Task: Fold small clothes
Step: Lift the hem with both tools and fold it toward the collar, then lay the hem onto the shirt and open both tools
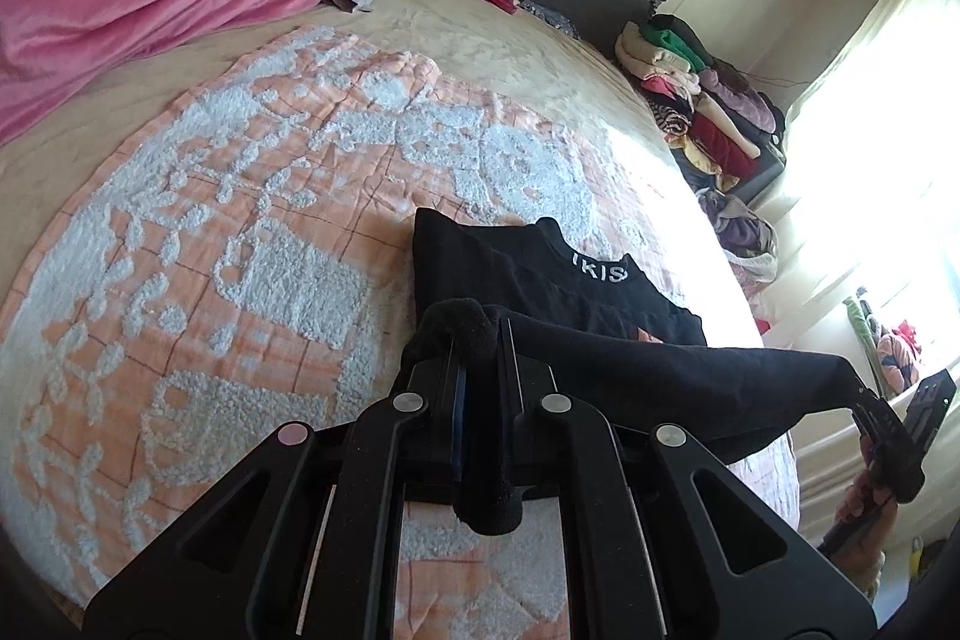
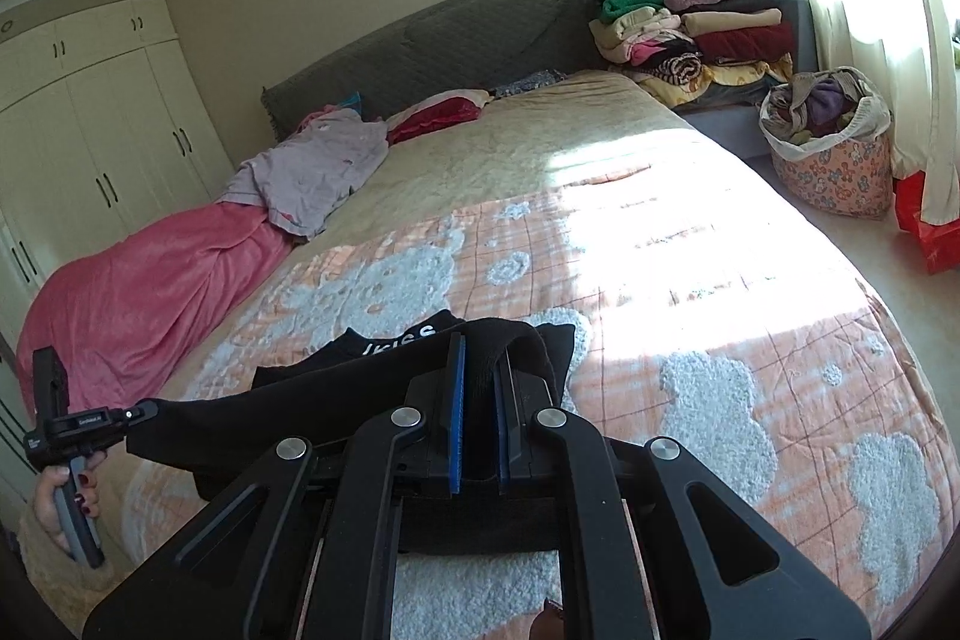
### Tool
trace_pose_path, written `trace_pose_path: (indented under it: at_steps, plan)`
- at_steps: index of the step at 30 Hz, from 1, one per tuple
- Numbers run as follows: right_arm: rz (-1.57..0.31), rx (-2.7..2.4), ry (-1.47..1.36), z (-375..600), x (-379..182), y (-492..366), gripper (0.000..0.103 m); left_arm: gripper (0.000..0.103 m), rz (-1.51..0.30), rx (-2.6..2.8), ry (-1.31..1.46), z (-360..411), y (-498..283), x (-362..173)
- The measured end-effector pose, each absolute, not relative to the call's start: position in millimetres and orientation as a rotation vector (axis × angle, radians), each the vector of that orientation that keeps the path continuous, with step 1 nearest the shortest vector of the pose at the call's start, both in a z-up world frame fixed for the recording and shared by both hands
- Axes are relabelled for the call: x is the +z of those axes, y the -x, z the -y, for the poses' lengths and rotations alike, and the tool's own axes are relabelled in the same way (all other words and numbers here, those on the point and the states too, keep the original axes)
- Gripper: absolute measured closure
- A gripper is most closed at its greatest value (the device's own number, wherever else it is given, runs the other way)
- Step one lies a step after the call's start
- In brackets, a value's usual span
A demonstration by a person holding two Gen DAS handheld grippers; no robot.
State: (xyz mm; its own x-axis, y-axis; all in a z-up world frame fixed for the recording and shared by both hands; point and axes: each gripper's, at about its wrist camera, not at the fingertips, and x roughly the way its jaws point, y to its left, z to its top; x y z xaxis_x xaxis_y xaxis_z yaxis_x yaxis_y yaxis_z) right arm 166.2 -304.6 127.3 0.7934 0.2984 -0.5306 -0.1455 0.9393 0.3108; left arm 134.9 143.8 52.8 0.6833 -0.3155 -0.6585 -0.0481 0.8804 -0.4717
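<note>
Black garment (image 1: 540,280): collar end lies on the peach quilt (image 1: 210,232); near hem lifted, stretched between both grippers.
Bed room: wide bare quilt beyond; right bed edge near.
Pink blanket (image 2: 150,292): heaped far left.
Folded clothes pile (image 2: 690,34): off bed, far corner.
Left gripper (image 1: 477,340): clamped on hem.
Right gripper (image 2: 480,376): clamped on hem.

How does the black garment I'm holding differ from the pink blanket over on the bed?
The black garment is small, with white lettering at the collar; the pink blanket is large and plain. The garment is partly lifted, clamped by the left tongs and right tongs; the blanket lies bunched, untouched. Both rest on the bed.
</note>
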Motion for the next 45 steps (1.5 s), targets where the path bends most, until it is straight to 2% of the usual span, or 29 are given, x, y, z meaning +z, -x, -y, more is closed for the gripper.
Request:
trace_pose_path:
  at_steps: [13, 16, 19, 20, 21, 22, 23, 24, 34, 41, 43, 45]
  plan:
    - [-0.731, 0.188, -0.318, 303, 74, -232, 0.096, 0.101, -0.857, -0.093, 0.468, -139, -180, 21]
    - [-0.758, 0.172, -0.319, 301, 62, -238, 0.093, 0.1, -0.858, -0.093, 0.454, -138, -184, 14]
    - [-0.771, 0.16, -0.322, 301, 55, -241, 0.092, 0.098, -0.843, -0.09, 0.444, -138, -186, 10]
    - [-0.772, 0.155, -0.322, 302, 53, -242, 0.091, 0.092, -0.835, -0.085, 0.447, -139, -185, 9]
    - [-0.771, 0.151, -0.323, 302, 53, -242, 0.085, 0.086, -0.828, -0.076, 0.446, -140, -184, 10]
    - [-0.77, 0.151, -0.33, 305, 52, -240, 0.079, 0.072, -0.813, -0.07, 0.452, -142, -182, 10]
    - [-0.761, 0.154, -0.343, 307, 52, -238, 0.068, 0.067, -0.799, -0.073, 0.468, -144, -180, 12]
    - [-0.752, 0.153, -0.352, 308, 53, -236, 0.059, 0.067, -0.785, -0.074, 0.486, -147, -177, 14]
    - [-0.666, 0.2, -0.251, 297, 74, -191, 0.058, 0.064, -0.683, -0.096, 0.412, -129, -146, 44]
    - [-0.686, 0.273, -0.118, 262, 69, -175, 0.059, 0.064, -0.77, -0.187, 0.292, -77, -143, 28]
    - [-0.707, 0.299, -0.087, 252, 63, -176, 0.061, 0.064, -0.806, -0.186, 0.241, -64, -146, 18]
    - [-0.733, 0.316, -0.055, 241, 55, -178, 0.068, 0.064, -0.846, -0.182, 0.191, -55, -149, 5]
